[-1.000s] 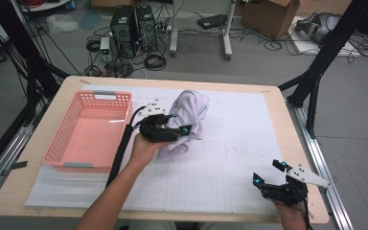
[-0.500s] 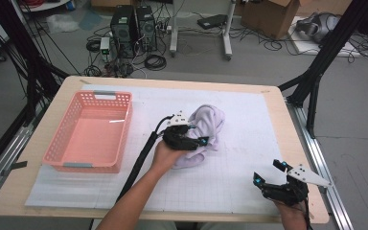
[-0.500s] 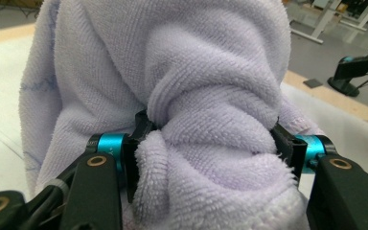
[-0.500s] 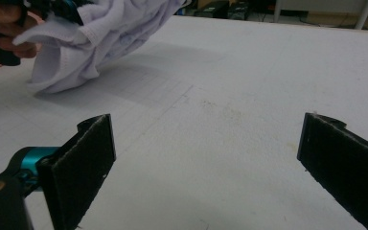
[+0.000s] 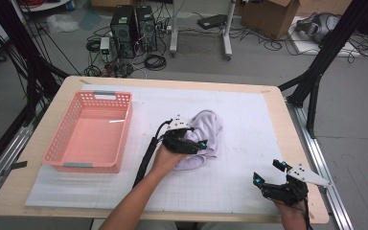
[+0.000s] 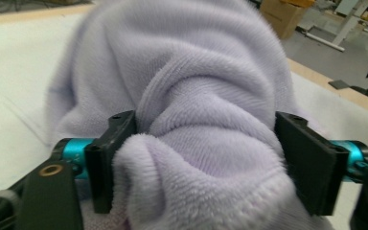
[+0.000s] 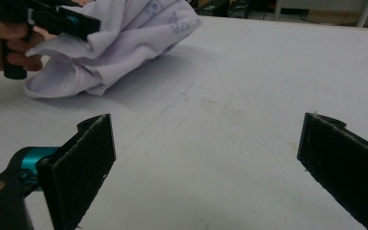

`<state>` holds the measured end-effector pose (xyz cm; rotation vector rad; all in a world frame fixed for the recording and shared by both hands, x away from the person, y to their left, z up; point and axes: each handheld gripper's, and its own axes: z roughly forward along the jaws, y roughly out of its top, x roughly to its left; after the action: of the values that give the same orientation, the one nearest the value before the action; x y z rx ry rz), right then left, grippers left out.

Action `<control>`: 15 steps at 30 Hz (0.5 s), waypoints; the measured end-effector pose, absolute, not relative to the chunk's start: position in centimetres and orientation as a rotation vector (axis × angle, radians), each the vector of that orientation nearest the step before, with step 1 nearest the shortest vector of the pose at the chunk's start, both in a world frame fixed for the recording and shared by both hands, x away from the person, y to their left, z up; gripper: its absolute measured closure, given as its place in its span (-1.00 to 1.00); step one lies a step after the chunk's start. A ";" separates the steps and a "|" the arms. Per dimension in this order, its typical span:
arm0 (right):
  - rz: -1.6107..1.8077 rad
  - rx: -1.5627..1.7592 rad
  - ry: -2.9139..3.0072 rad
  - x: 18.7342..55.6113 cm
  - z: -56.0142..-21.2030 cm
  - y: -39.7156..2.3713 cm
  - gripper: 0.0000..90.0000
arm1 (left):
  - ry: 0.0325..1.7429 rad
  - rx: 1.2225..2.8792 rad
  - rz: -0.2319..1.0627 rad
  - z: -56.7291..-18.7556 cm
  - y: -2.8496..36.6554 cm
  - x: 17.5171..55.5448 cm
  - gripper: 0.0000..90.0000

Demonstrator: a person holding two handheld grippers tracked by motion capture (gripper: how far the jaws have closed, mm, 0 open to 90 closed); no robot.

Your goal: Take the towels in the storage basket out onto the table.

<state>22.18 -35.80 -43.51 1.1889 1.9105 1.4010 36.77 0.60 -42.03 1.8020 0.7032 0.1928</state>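
The left hand-held gripper (image 5: 195,142) is seen low over the middle of the tabletop (image 5: 249,120), with a bunched lavender fleece cloth (image 5: 206,129) bulging between its two black jaws. Those jaws have just been opening; in the left gripper view the cloth (image 6: 196,110) fills the wide gap and still touches both pads, so whether it is still pinched cannot be told. The cloth is crumpled in a heap on the white gridded mat (image 5: 239,163), right of a pink plastic basket (image 5: 62,148) that stands well apart from it near the left edge of the tabletop. The right hand-held gripper (image 5: 268,175) is held at the near right corner, its jaws spread wide apart with nothing between them. In the right gripper view the cloth (image 7: 124,43) is seen farther off, lying on the mat.
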 end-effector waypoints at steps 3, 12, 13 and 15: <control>1.399 1.193 1.913 22.3 -43.6 -35.7 -0.90 | 0.699 1.766 0.224 -40.8 2.1 36.2 -0.45; 1.387 1.193 1.922 22.4 -43.6 -35.2 -0.90 | 0.687 1.746 0.262 -41.4 6.4 33.2 -0.41; 1.386 1.194 1.923 22.4 -43.6 -35.2 -0.90 | 0.692 1.750 0.260 -41.5 6.9 33.0 -0.41; 1.382 1.196 1.928 22.5 -43.7 -35.0 -0.90 | 0.691 1.744 0.267 -42.0 7.8 32.3 -0.40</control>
<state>22.52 -35.00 -43.68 1.1959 1.9278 1.3824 32.29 7.76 -41.96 1.7438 0.6905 0.2668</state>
